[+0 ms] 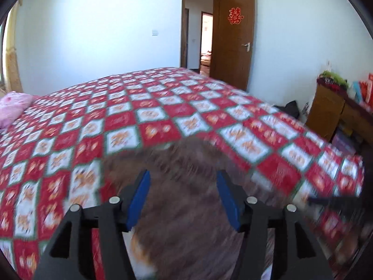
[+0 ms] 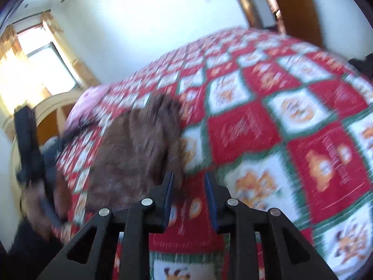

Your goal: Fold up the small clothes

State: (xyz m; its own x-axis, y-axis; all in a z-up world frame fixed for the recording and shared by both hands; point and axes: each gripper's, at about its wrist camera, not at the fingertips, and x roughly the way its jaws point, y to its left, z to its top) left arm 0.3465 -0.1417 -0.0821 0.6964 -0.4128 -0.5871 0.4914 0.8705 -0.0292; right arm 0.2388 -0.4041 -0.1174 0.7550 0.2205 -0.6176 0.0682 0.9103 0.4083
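A small brown garment (image 1: pixel 184 200) lies on the red, white and green checked bedspread (image 1: pixel 130 121). In the left wrist view it fills the lower middle, blurred, under my open left gripper (image 1: pixel 183 178), whose blue pads hold nothing. In the right wrist view the same brown garment (image 2: pixel 132 149) lies left of centre, and my right gripper (image 2: pixel 188 179) is open and empty just beside its near right corner, over the bedspread (image 2: pixel 291 116). The left gripper's black body (image 2: pixel 30 154) shows at the far left of the right wrist view. Both views are motion-blurred.
A pink pillow (image 1: pixel 12 109) lies at the bed's left end. An open wooden door (image 1: pixel 233 39) stands behind the bed. A wooden cabinet (image 1: pixel 335 114) with clutter stands at the right. A bright window with curtains (image 2: pixel 39 56) is on the far wall.
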